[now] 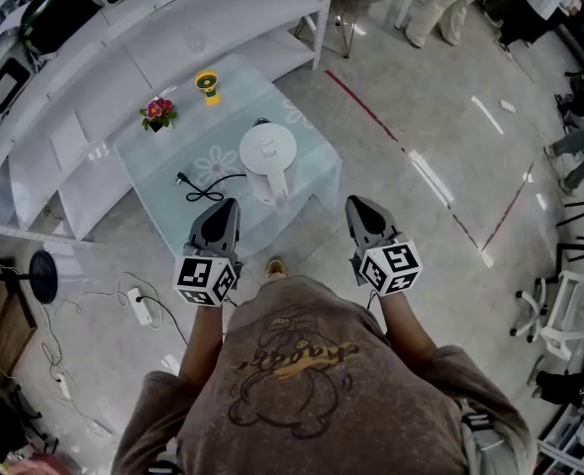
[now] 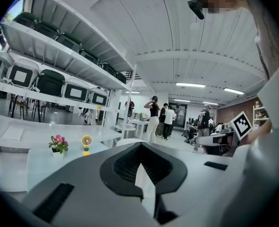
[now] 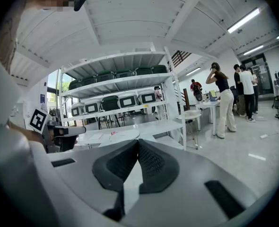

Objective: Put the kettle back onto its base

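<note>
Though kettle [image 1: 268, 156] stands on table [image 1: 307, 161], base indiscernible; left claw [image 1: 227, 207], right claw [image 1: 357, 205] both closed, empty.

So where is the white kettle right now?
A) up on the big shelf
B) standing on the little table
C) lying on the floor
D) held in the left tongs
B: the white kettle stands on the little table, while the left tongs and right tongs are shut with nothing in them, apart from the kettle.
</note>
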Demonstrator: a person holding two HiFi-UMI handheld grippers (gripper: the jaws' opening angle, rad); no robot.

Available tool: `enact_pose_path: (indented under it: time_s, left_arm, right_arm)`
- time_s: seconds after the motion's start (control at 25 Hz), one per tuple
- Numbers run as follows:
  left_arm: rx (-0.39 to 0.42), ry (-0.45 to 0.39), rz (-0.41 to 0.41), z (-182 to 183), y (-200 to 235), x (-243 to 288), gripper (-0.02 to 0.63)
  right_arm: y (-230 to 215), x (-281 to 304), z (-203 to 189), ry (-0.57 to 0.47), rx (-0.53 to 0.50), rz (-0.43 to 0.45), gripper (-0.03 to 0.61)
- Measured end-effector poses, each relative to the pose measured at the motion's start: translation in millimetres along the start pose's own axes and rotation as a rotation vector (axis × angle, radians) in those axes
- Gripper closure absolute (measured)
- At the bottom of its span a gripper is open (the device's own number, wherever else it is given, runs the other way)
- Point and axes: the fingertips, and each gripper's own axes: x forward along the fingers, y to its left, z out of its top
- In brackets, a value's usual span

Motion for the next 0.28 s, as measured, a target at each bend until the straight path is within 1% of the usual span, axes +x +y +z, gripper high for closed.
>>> enact_pose_path:
  time_s: [0.28]
  left_arm:
    - [-0.003, 0.0, 0.009, -1.2, -0.7, 1.8, 0.592]
  right_arm:
    - [-4.0, 0.7, 3.1, -0.005, -0.01, 0.007, 0.58]
